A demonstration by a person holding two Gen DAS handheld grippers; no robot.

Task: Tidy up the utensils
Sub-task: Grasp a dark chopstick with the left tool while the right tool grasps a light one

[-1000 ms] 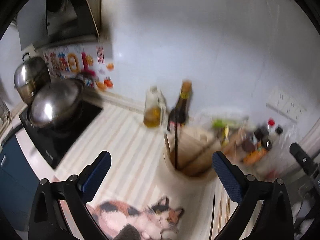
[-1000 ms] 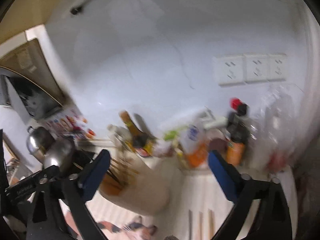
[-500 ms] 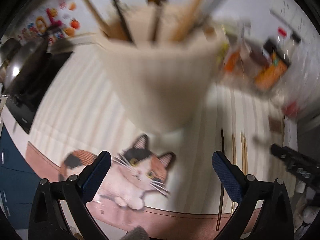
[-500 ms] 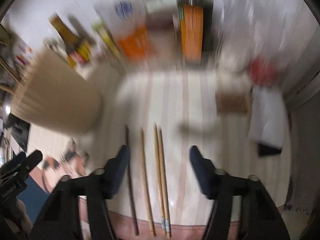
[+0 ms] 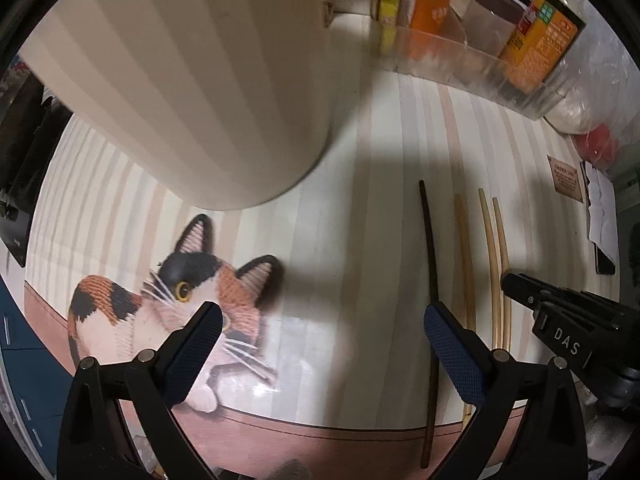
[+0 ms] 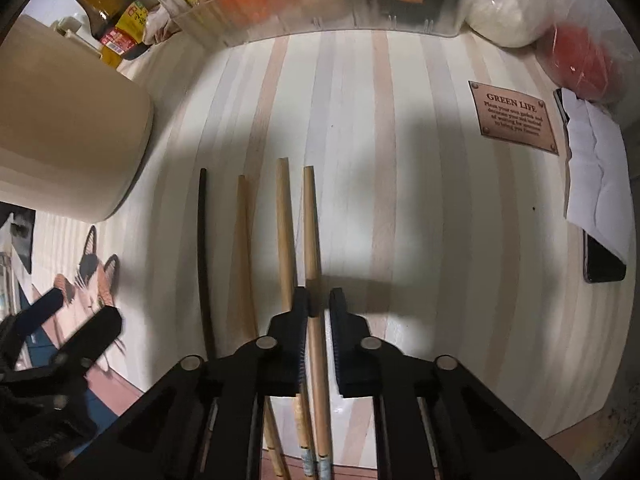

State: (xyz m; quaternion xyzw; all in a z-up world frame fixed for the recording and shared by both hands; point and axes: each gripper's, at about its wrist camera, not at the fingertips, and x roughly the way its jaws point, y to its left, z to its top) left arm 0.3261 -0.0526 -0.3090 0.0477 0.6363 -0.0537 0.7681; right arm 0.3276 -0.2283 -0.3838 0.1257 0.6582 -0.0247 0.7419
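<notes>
Several chopsticks lie side by side on the striped mat: one black [image 6: 203, 240] and three wooden. My right gripper [image 6: 319, 304] is low over the mat, its jaws nearly closed around the rightmost wooden chopstick [image 6: 311, 240], a small gap still on its right side. The cream utensil holder [image 5: 192, 80] stands upright at the left and also shows in the right wrist view [image 6: 68, 136]. My left gripper [image 5: 320, 328] is wide open and empty in front of the holder, left of the black chopstick [image 5: 430, 280]. The right gripper's body [image 5: 568, 328] shows at the right.
A clear bin [image 6: 320, 8] of seasoning packets stands at the back, a sauce bottle [image 6: 104, 12] beside it. A brown label [image 6: 514, 116], white paper [image 6: 596, 168] and a phone [image 6: 604, 256] lie at the right. A cat picture [image 5: 172, 300] is on the mat.
Both grippers have dropped down close to the mat. The right gripper's jaws have narrowed from wide open to nearly closed around the rightmost wooden chopstick. The left stayed open.
</notes>
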